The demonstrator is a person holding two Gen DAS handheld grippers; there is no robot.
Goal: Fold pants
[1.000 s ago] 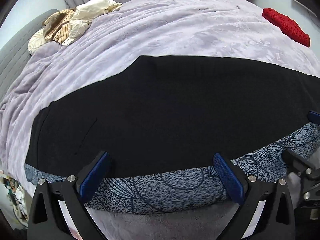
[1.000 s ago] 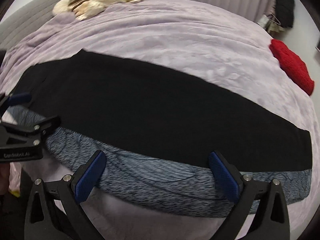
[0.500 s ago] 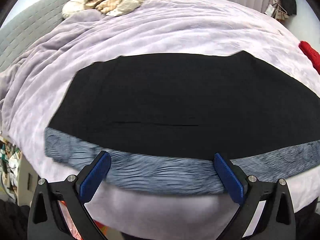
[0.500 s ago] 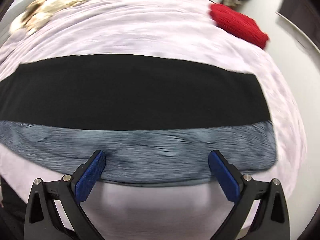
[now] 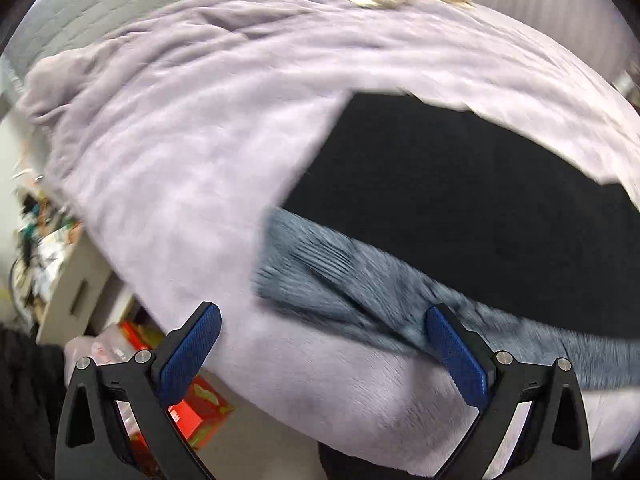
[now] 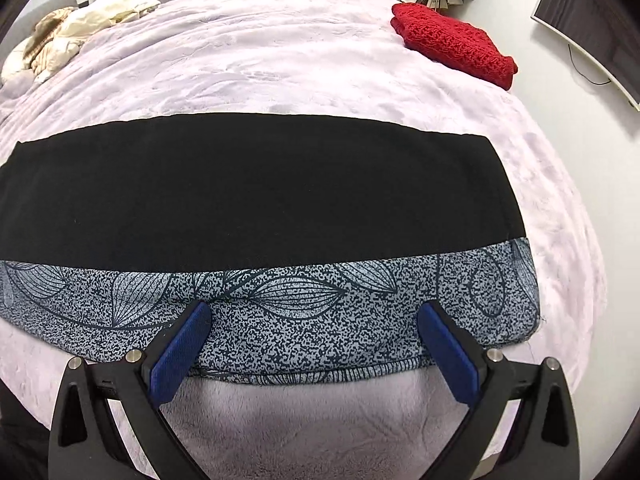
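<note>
Left gripper point(image 5: 324, 344): jaws spread wide, nothing between the pads.
Right gripper point(image 6: 314, 346): jaws spread wide, empty, over the near hem.
Pants point(image 6: 256, 184): flat on the lilac blanket point(image 6: 280, 60), black panel beyond the jaws, patterned grey band point(image 6: 304, 312) nearest, spanning both right pads.
Left view: blurred; pants end point(image 5: 460, 208) ahead and right of the jaws.
Red knit point(image 6: 452, 44): far right, well apart.
</note>
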